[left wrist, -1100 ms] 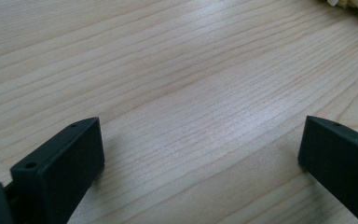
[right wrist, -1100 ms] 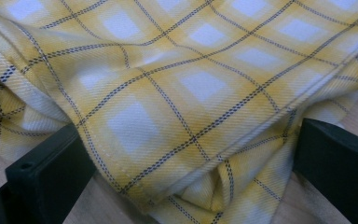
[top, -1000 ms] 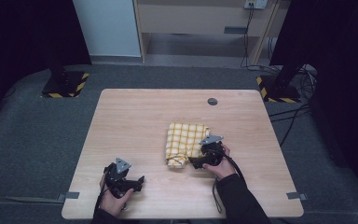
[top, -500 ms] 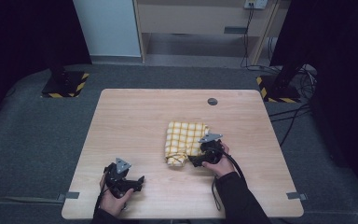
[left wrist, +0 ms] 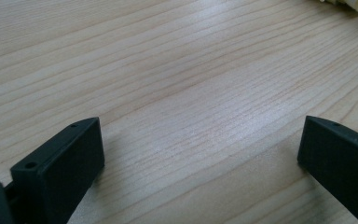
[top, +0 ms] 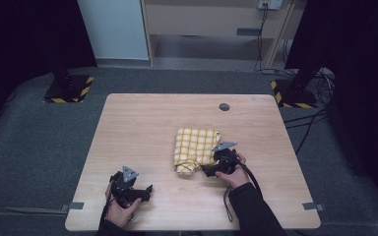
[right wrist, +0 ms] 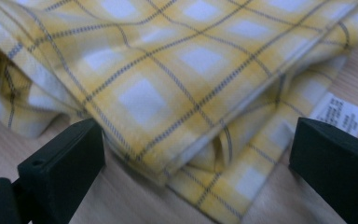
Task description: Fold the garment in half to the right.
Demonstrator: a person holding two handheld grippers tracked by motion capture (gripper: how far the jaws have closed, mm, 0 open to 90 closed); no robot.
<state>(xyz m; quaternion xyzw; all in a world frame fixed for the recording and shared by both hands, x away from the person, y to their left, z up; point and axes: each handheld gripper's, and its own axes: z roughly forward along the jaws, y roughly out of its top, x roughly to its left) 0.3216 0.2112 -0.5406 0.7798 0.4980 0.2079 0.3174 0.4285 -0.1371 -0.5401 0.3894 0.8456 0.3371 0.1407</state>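
Folded yellow checked cloth (top: pixel 195 155) lies right of centre on the worktop (top: pixel 142 128). Right hand-held gripper (top: pixel 207 169) sits at its near right edge, jaws spread wide around the fold, not pinching. Left hand-held gripper (top: pixel 145 191) rests near the front-left edge, jaws spread, nothing between them.

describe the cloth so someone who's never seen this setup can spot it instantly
Start at the light wooden table. Right of its centre lies a folded cloth, with the right gripper open at its near edge. It is yellow with white checks and thin dark lines, and a small white label shows at one corner.
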